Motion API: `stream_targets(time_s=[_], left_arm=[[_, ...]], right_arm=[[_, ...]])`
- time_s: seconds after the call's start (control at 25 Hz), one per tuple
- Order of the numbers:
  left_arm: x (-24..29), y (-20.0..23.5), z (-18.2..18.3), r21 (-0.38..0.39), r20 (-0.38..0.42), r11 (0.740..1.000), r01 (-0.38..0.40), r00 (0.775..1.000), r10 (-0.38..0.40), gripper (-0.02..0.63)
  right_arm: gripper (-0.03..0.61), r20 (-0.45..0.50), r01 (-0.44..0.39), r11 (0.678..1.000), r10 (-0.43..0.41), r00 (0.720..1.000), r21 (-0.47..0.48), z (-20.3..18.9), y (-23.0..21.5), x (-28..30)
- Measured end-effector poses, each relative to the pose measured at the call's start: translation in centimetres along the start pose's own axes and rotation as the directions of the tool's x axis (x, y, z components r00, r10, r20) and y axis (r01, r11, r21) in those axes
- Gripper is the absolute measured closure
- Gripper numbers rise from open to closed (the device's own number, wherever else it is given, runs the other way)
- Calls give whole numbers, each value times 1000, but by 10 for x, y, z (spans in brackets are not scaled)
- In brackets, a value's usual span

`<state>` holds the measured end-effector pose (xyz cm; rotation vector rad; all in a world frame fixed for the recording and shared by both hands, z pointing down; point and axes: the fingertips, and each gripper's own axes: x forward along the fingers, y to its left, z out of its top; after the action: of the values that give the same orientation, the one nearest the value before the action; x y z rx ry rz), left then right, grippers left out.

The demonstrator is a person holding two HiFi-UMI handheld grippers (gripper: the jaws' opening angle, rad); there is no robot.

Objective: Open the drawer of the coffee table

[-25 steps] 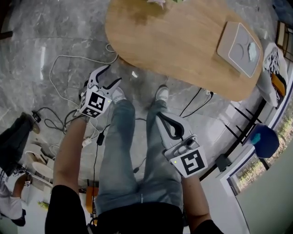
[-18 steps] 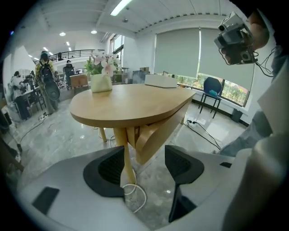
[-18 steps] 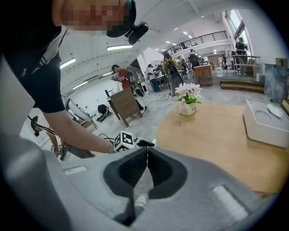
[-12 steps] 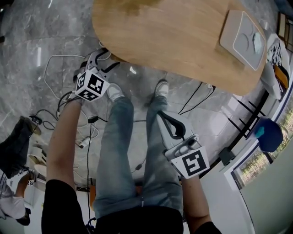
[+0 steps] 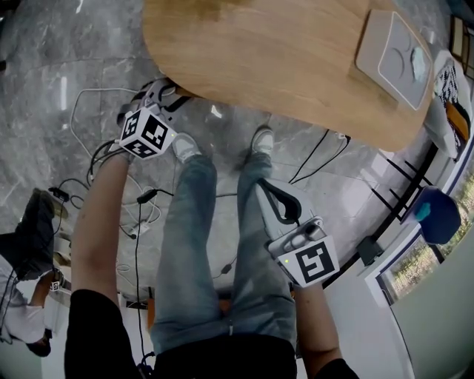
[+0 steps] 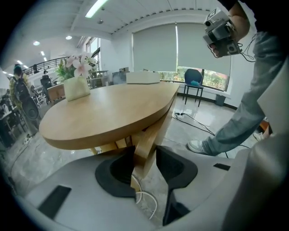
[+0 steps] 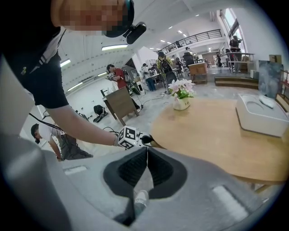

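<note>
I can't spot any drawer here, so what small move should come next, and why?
Probably ease the left hand-held gripper in under the edge of the coffee table. Its jaws are closing with only a wooden support showing between them, not visibly pinched, and nothing to pull is in view.

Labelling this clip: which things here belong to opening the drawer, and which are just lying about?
Job: coffee table; left gripper, jaws closing with a wooden support between them; drawer not visible.
Lying about: white tray, flower vase, floor cables, blue chair.

I'm looking into an open-plan office hall: desks [image 7: 152, 80] with people [image 7: 118, 74], mezzanine railing [image 7: 194, 38], strip lights [image 6: 97, 6], marble floor [image 5: 44, 74].
</note>
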<state>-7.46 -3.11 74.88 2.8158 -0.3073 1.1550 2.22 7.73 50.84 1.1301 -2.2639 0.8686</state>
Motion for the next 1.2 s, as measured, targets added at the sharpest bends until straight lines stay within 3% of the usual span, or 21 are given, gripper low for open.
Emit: stream_targets(time_s=[0.48, 0.72, 1.2], left_arm=[[-3, -3, -2, 100, -30, 994, 54, 998, -51, 486], [-11, -16, -3, 191, -55, 974, 122, 992, -113, 506], [-28, -41, 2, 204, -72, 968, 147, 988, -134, 514]], right_arm=[[578, 0, 13, 1000, -13, 1000, -3, -5, 1, -4], [578, 2, 13, 1000, -13, 1000, -7, -8, 6, -9], [578, 2, 0, 1000, 0, 1000, -8, -17, 16, -17]])
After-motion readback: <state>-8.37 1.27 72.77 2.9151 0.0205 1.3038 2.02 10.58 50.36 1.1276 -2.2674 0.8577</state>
